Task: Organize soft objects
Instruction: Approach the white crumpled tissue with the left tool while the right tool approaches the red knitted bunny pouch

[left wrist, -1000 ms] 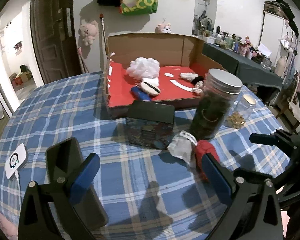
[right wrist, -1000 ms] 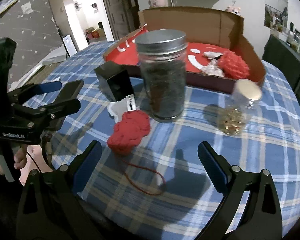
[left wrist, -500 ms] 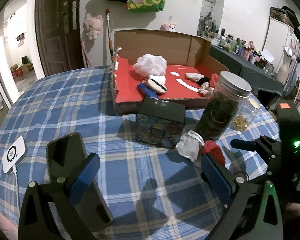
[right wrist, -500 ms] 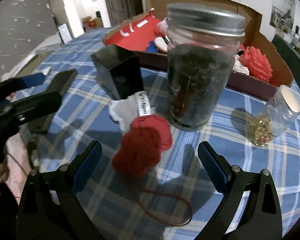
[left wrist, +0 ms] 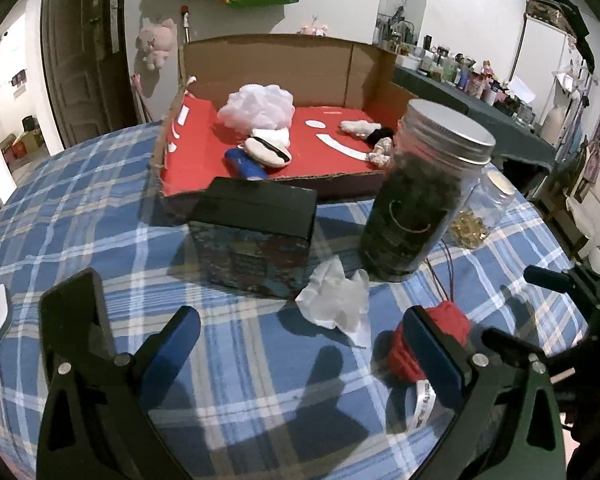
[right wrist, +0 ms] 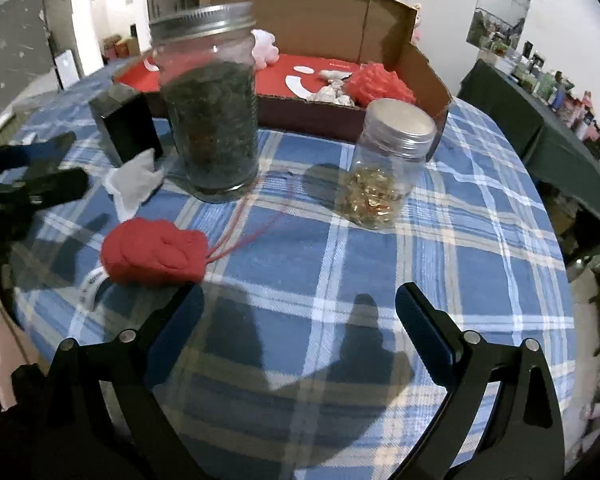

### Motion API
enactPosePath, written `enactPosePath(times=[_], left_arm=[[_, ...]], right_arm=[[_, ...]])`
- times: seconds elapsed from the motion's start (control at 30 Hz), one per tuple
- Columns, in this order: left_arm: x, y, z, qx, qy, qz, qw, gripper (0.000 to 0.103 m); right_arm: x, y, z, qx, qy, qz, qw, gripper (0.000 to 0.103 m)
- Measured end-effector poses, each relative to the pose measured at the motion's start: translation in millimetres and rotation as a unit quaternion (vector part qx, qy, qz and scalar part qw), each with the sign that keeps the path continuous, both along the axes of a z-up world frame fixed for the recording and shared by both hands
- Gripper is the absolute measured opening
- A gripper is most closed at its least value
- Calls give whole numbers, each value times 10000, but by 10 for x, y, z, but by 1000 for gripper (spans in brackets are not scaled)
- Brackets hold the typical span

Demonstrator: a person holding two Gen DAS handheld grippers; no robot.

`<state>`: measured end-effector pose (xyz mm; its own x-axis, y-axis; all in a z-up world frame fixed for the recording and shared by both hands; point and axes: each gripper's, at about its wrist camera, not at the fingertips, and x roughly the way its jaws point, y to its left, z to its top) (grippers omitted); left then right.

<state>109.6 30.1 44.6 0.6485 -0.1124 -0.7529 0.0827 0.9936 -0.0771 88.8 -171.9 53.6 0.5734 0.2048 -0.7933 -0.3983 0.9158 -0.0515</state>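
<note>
Where finger overlaps: red yarn half-hidden.

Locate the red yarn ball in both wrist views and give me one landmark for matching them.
Left wrist view: the red yarn ball lies lower right on the plaid cloth, partly hidden behind the left gripper's right finger.
Right wrist view: the red yarn ball lies left of centre, its loose red strand trailing toward the jar.
Shared landmark: the tall jar of dark contents, standing just beyond the yarn.

A red yarn ball lies on the plaid cloth, thread trailing, beside crumpled white fabric.
</note>
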Motion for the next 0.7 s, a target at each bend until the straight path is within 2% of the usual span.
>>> enactPosePath(times=[0.3,0.53,0.7], left_arm=[[197,-128,-146,102,152,123,9998,103],[232,-97,-289,459,337,289,9980,103],[149,228,-320,180,456,607,9970,103]], right_arm=[[-133,288,1,487,94,696,9963,98],[-144,596,-15,366,-52,895,9953,98],[-121,787,-57,294,-43,1004,9945,98]])
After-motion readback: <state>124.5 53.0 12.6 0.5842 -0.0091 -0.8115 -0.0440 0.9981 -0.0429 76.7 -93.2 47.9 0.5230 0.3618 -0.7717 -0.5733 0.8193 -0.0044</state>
